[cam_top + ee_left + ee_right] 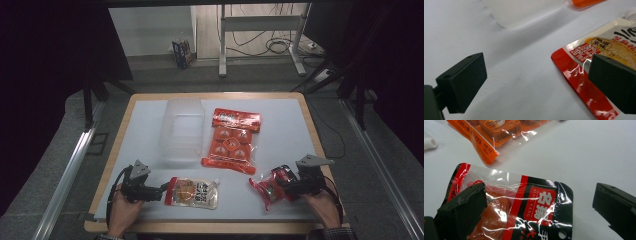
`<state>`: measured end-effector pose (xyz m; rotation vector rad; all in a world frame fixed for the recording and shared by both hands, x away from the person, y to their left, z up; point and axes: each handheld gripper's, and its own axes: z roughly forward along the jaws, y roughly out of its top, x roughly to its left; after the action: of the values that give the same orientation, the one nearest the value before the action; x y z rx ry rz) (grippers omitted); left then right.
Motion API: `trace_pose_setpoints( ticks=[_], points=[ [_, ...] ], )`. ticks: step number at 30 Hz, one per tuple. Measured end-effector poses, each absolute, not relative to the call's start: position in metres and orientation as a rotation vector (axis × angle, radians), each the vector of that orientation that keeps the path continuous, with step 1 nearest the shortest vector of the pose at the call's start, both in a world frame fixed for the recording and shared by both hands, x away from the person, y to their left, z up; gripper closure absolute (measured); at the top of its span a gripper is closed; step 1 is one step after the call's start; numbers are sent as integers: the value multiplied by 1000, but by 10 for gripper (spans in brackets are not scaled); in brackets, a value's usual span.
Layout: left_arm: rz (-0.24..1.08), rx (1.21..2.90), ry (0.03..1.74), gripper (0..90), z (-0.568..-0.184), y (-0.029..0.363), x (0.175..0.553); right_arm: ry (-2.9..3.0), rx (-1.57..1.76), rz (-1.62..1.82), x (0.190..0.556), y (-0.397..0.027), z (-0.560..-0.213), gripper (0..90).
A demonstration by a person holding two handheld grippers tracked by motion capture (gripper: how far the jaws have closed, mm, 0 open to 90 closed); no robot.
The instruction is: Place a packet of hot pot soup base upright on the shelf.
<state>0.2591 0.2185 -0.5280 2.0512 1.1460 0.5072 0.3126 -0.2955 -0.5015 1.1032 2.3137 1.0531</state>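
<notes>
From the high view nothing sits in the clear plastic container (181, 129) at upper centre yet; in the left gripper view my left gripper (536, 82) gapes empty beside the spouted food pouch (599, 62) at right, and in the right gripper view my right gripper (539, 212) stands wide, straddling but not pinching the red snack packet (516, 210) at lower centre.

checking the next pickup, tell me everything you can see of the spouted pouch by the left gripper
The spouted pouch is a flat, glossy plastic sachet lying face up near the table's front edge. Its face is cream with a picture of yellowish food and dark printed characters, its bottom edge is a shiny red band, and a white spout sits at the far corner. It looks sealed and unopened. The left gripper stands open at its red end, one of the fingers over that edge, not pinching it.
</notes>
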Motion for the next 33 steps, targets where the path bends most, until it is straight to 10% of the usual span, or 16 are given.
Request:
trace_pose_setpoints(
  ticks=[33],
  points=[
    [540,2108,1131,19,-534,212,261,2313,1139,1048,315,-283,-501,0]
  ],
)
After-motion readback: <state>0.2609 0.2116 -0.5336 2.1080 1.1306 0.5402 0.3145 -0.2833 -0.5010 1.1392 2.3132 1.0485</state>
